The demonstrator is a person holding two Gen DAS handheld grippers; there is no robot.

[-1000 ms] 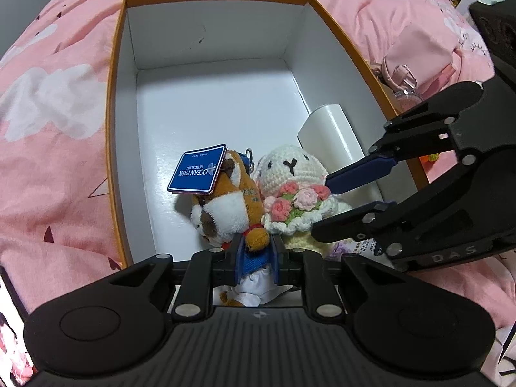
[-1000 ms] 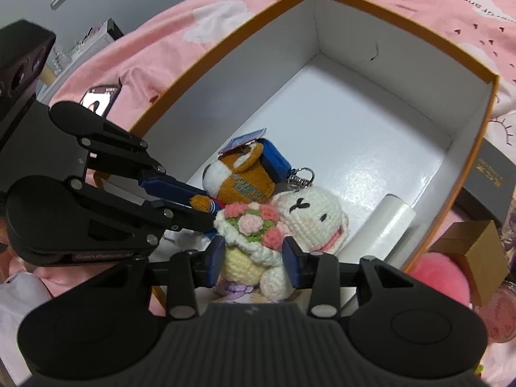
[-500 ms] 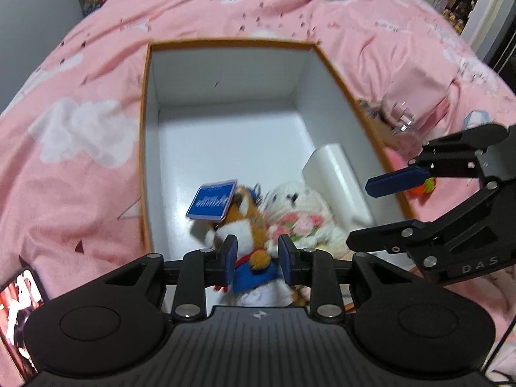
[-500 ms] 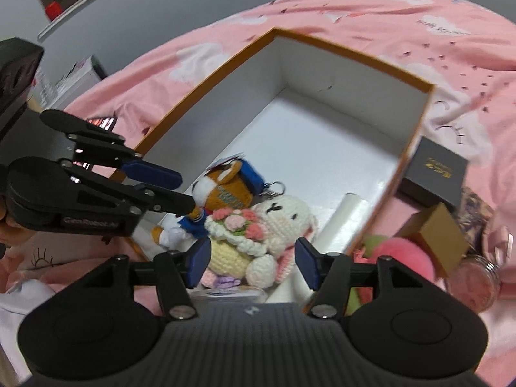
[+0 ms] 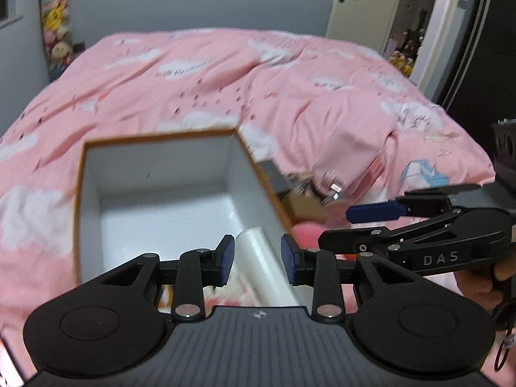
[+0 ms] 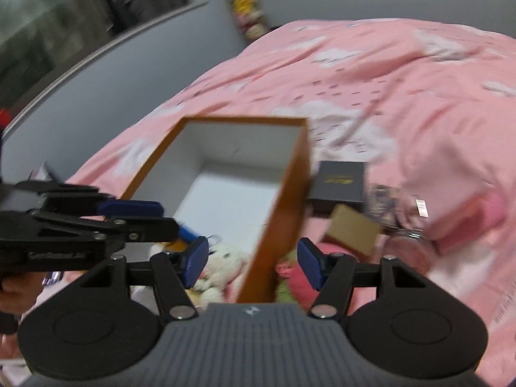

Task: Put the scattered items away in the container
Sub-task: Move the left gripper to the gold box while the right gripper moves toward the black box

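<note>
Remaining outside box (image 6: 283, 193): black case (image 6: 338, 180), brown carton (image 6: 353, 233), pink plush (image 6: 298, 279), all lying right of box wall, ahead of right gripper (image 6: 251, 264). Right gripper nearer; left gripper (image 5: 256, 258) over box. Jaws of both just opened, spread, nothing gripped.

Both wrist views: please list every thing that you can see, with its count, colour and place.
box: one, orange outside, white inside, open on the bed
bedcover: one, pink with white clouds, under everything
white roll: one, inside the box by its right wall
crochet bunny: one, white, at the box's near end
flat box: one, black with gold print, on the bedcover right of the box
cardboard box: one, brown, nearer than the flat box
pompom: one, pink, blurred, outside the box's right wall
left gripper: black, blue pads, has just opened, empty, over the box
right gripper: same colours, has just opened, empty, astride the box's right wall
</note>
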